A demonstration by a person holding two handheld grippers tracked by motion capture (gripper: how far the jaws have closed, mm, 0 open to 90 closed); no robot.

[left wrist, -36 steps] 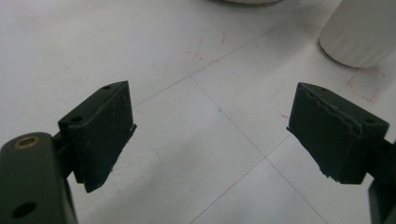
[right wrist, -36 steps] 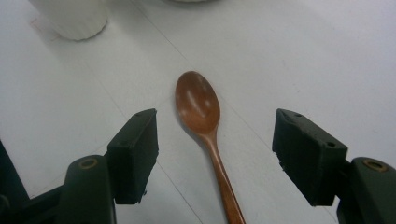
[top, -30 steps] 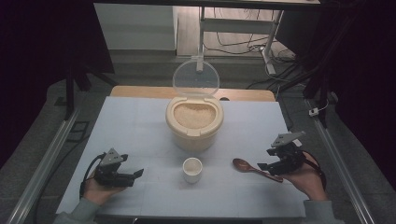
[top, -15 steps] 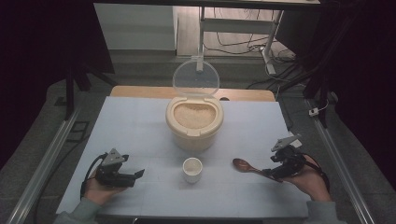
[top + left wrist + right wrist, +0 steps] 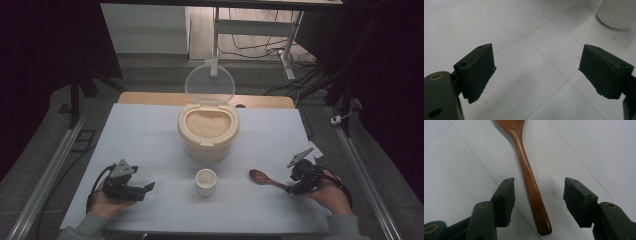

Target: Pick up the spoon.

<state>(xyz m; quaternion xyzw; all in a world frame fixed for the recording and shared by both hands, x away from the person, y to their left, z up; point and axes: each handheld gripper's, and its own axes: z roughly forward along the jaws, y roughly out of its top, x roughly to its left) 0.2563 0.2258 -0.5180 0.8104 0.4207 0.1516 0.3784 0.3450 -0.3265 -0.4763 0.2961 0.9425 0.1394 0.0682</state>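
Since the earlier frame the right gripper (image 5: 295, 186) has dropped toward the table and its jaws have just been closing; the left gripper (image 5: 131, 190) has not shifted. The wooden spoon (image 5: 530, 180) has kept its place on the mat.

Right gripper: jaws apart, straddling the spoon's handle near its tail end, a gap on each side, no pad touching the wood yet. Spoon lies flat on the mat, bowl pointing away from the gripper toward the small white cup (image 5: 206, 181).

Left gripper: jaws wide apart, nothing between them, resting low over bare mat at the person's left.

Risks, as judged:
- The handle sits nearer one pad than the other; the nearer pad may push it sideways before the far pad arrives, so the spoon swivels on the mat.
- The grip point is close to the handle's tip, with the bowl's weight far out; the spoon may droop or twist in the pads on lifting.
- The handle is smooth, rounded and glossy, so it can slip.
- A swing of the bowl could knock the cup.

Surface: pale mat (image 5: 150, 135) with faint grid lines and small red marks, over a wooden tabletop. Behind the cup stands a cream rice container (image 5: 207, 131), filled with grains, clear lid (image 5: 209, 84) up. Room: dark, with cables and table legs on the floor beyond.
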